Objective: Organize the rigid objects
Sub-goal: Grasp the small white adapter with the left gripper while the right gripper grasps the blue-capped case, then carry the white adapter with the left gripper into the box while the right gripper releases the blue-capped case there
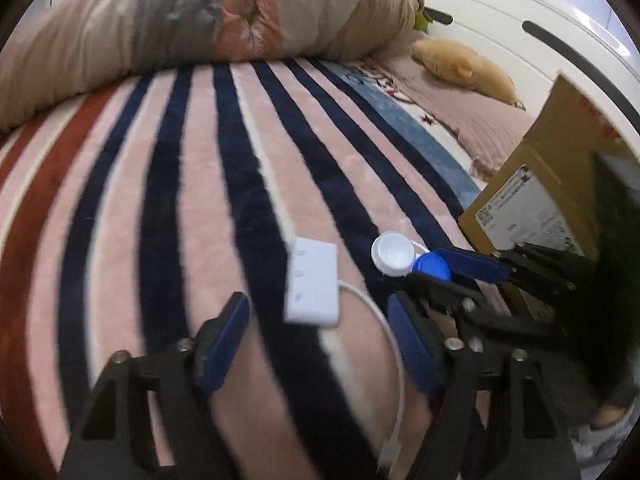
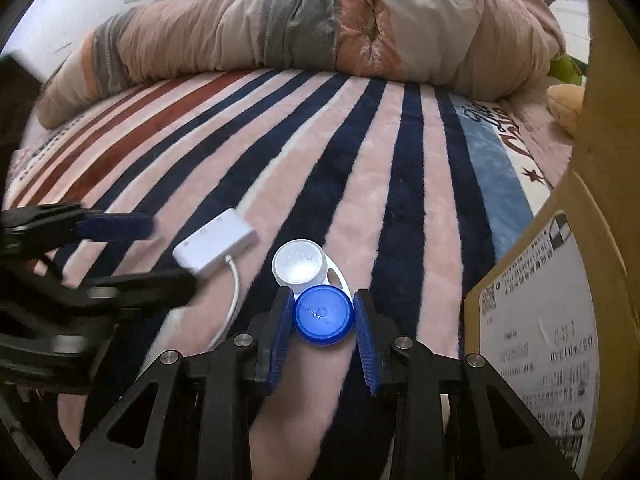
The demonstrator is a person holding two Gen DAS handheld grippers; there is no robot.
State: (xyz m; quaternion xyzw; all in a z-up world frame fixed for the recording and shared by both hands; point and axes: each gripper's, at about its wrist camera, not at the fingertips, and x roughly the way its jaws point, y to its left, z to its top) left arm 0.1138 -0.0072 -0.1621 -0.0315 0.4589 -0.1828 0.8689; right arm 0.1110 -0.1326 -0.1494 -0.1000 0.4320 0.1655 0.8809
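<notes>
A contact lens case with a white cap (image 2: 299,261) and a blue cap (image 2: 323,315) lies on the striped blanket. My right gripper (image 2: 323,314) is shut on the blue cap; it also shows in the left wrist view (image 1: 436,270). A white adapter box (image 1: 314,287) with a white cable (image 1: 384,320) lies just left of the case; it shows in the right wrist view too (image 2: 214,246). My left gripper (image 1: 318,318) is open, its fingers on either side of the adapter's near end, not touching it.
A cardboard box (image 2: 560,300) with a printed label stands close on the right, also in the left wrist view (image 1: 540,184). A rolled quilt (image 2: 320,24) lies across the back of the bed. A tan plush toy (image 1: 468,68) lies at the far right.
</notes>
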